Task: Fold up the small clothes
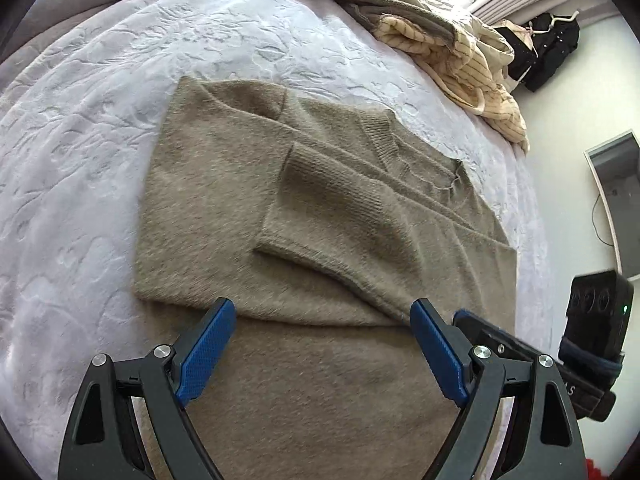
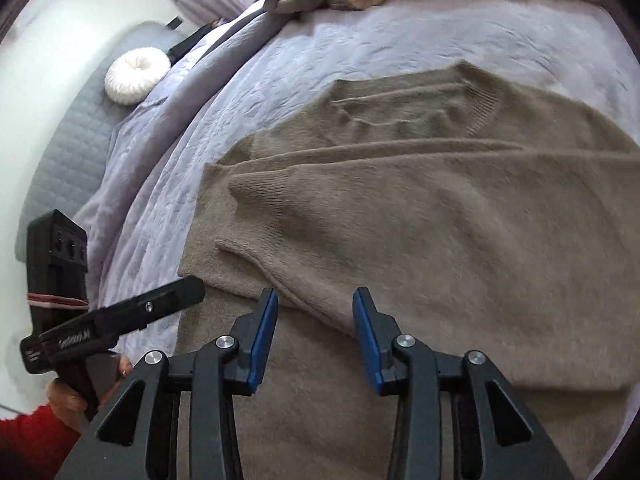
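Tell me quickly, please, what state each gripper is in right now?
Left gripper: open, holding nothing, above the brown sweater.
Right gripper: open, holding nothing, over the same sweater.

Fuzzy taupe-brown knitted sweater (image 1: 248, 216) with ribbed cuffs; pale lavender embossed floral bedspread (image 1: 80, 128); cream pinstriped garment pile (image 1: 472, 68); blue textured pads on black gripper fingers (image 1: 206, 354); white round ruffled cushion (image 2: 134, 76); grey quilted mat (image 2: 60, 152)

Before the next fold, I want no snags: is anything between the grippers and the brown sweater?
Nothing visible. The left gripper and right gripper are open directly over the sweater; the other clothes lie apart.
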The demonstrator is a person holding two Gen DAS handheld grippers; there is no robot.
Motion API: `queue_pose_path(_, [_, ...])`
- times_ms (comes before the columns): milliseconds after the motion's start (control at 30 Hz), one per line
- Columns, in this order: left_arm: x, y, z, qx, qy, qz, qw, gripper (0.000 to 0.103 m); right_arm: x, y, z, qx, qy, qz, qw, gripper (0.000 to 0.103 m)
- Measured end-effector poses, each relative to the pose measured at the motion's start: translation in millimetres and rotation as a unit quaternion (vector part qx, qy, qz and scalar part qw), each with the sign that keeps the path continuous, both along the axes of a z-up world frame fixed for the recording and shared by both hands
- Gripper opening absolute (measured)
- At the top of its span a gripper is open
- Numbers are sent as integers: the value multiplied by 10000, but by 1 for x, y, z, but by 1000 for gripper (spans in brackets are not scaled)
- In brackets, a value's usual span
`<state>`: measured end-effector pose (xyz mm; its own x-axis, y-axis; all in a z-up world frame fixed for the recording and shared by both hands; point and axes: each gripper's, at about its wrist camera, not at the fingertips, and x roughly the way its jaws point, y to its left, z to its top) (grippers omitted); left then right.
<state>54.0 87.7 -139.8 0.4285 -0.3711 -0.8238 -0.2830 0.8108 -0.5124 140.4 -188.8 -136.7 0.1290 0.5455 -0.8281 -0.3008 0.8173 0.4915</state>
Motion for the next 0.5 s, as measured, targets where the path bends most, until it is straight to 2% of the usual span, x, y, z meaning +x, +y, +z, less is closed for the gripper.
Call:
queue_pose_path(133, [26, -4, -10, -315, 111, 71, 9994, 90, -8, -45, 0, 148, 203, -573, 9980, 43])
queue_pose_path(233, [35, 0, -18, -594, 209, 308, 9975, 90, -13, -68, 0, 255, 266, -847, 9957, 43])
queue_pose_path(300, [40, 2, -20, -670, 233, 489, 9963, 89, -15, -79, -3, 347, 317, -996, 9939, 43])
queue_pose_path(333, [42, 5, -19, -648, 203, 621, 9958, 86, -15, -83, -4, 373, 352, -1057, 9931, 43])
queue_pose_path(367, [41, 6, -15, -601, 110, 767, 9952, 58, -17, -89, -5, 396, 393, -1130, 9920, 43])
queue_pose_path(400, [41, 8, -12, -619, 29, 808, 9948, 21, -18, -94, -6, 425, 442, -1209, 9908, 43])
queue_pose_path(433, [41, 9, -10, -626, 3, 816, 9947, 9, -20, -101, -7, 452, 469, -1297, 9894, 43])
queue_pose_path(500, [36, 11, -4, -507, -131, 823, 9952, 8, -21, -117, -8, 518, 492, -1566, 9851, 43])
